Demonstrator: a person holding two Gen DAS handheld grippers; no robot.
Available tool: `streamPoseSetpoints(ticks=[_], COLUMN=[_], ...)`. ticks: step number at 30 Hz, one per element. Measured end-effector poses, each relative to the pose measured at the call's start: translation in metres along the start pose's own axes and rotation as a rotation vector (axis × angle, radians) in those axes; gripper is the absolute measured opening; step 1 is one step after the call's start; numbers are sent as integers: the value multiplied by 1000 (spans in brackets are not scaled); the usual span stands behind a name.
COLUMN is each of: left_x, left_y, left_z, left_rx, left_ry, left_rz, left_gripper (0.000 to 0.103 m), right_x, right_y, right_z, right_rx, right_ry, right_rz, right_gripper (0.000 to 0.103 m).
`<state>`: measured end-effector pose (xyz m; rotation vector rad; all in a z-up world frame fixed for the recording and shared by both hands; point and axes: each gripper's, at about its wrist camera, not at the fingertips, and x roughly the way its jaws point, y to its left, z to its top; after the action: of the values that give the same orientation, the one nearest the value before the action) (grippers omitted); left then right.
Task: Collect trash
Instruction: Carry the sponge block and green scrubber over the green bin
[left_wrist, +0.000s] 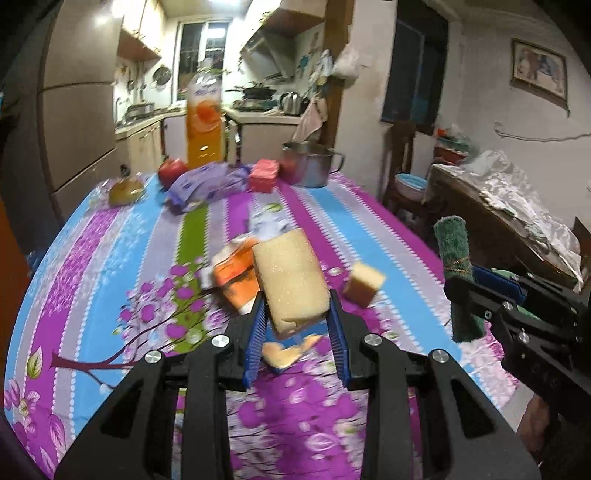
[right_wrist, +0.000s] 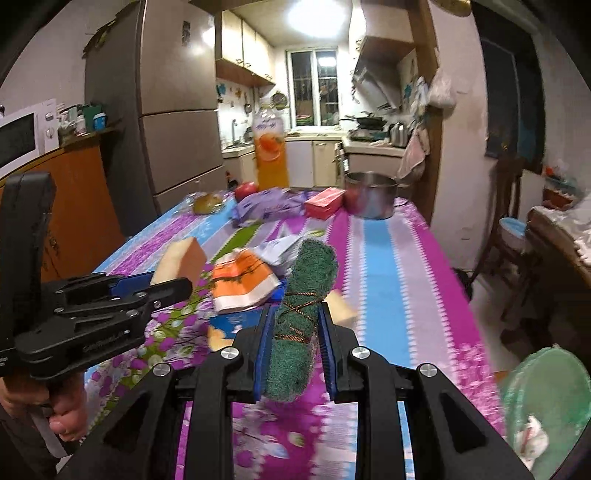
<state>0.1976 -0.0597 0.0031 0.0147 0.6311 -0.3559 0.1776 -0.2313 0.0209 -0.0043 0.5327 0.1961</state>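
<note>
Sponge pinched low in my left gripper, green scourer roll clamped mid-length in right gripper, both lifted off the table; light, squashy, likely forgiving.

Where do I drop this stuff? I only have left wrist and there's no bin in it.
Observer: The right wrist view shows a green bin low beside the right edge of the table. It already has a white crumpled scrap in it.
Operator: Is right's grip square? I only see it side-on.
Observer: Yes. The right gripper has a pad pressed on each side of the rolled green scouring pad. It is gripped around the middle, at its brown cord binding, and the far end sticks out past the fingertips.
</note>
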Motion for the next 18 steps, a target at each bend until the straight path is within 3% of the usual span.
streamPoseSetpoints(ticks=[9, 18], left_x=[-7, 12], left_y=[-63, -147], left_z=[28, 45], left_rx=[77, 163], left_ry=[-50, -29], left_rz=[-69, -191], left_gripper=[30, 31], right_x=[-56, -115], right_y=[-61, -138], right_z=[18, 11], right_rx=[49, 115], right_ry=[-41, -39], right_rz=[-84, -200], right_gripper=[25, 25])
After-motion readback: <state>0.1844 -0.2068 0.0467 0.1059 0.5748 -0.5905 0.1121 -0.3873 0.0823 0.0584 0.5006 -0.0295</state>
